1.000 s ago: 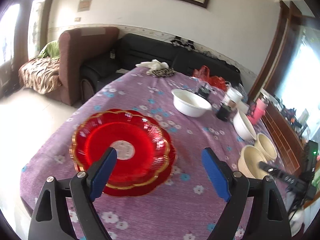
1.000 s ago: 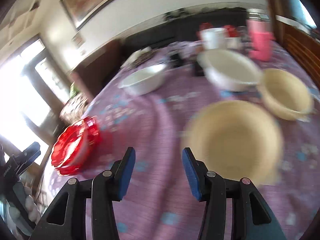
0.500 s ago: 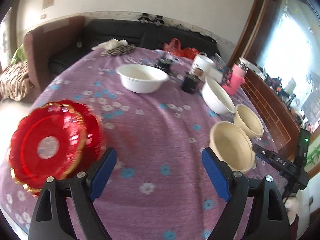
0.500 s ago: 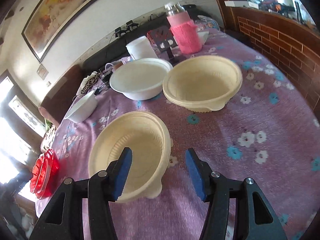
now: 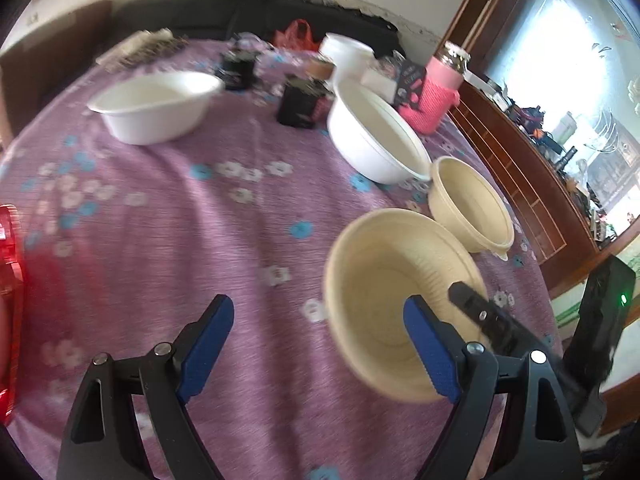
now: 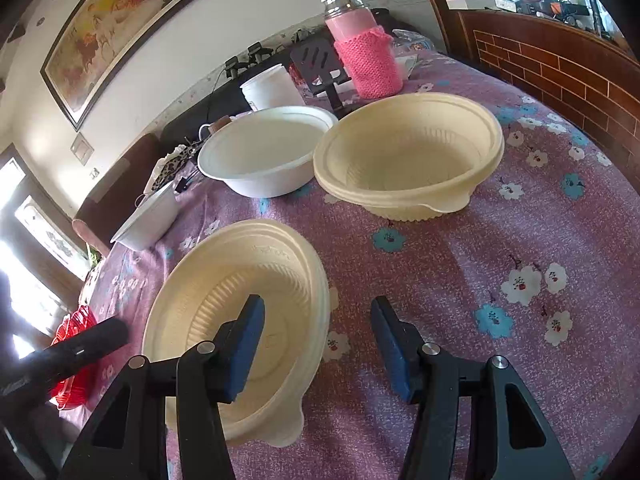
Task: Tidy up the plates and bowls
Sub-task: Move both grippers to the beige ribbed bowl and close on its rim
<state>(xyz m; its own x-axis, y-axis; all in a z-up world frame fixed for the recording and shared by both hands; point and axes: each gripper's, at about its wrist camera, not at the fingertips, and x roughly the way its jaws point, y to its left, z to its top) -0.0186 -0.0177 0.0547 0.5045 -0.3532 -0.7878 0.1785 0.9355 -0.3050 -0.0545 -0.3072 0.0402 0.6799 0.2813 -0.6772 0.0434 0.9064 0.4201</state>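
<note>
Tabletop [image 6: 520, 240]: covered in purple cloth printed with white and blue flowers.

Near cream bowl [image 6: 240, 304]: ribbed plastic, upright on the cloth at the near edge. Faint embossed lettering on the inner wall, too small to read.

Far cream bowl [image 6: 408, 152]: same make, upright, just behind and to the right of the near one, apart from it.

White bowl [image 6: 264, 156]: upright, beside the far cream bowl on its left, rims close or touching; cannot tell which.

Second white bowl [image 5: 156, 104]: upright, well apart toward the far left of the tabletop.

Red plates [image 5: 10, 312]: scalloped, stacked at the left edge, only a sliver in the left wrist view.

Pink bottle [image 6: 366, 52]: metal cap, knitted pink sleeve, upright behind the bowls. No label legible.

White tub [image 6: 272, 88]: upright near the bottle.

Black boxes [image 5: 300, 104]: two on the far side; any print is blurred.

Framed painting [image 6: 120, 28]: on the wall, no readable caption.

Right claw [image 6: 316, 344]: released, jaws spread; left pad hangs inside the near cream bowl, right pad outside its rim, over the cloth.

Left claw [image 5: 320, 344]: released, jaws wide, holding nothing; its right pad overlaps the near cream bowl in view.
</note>
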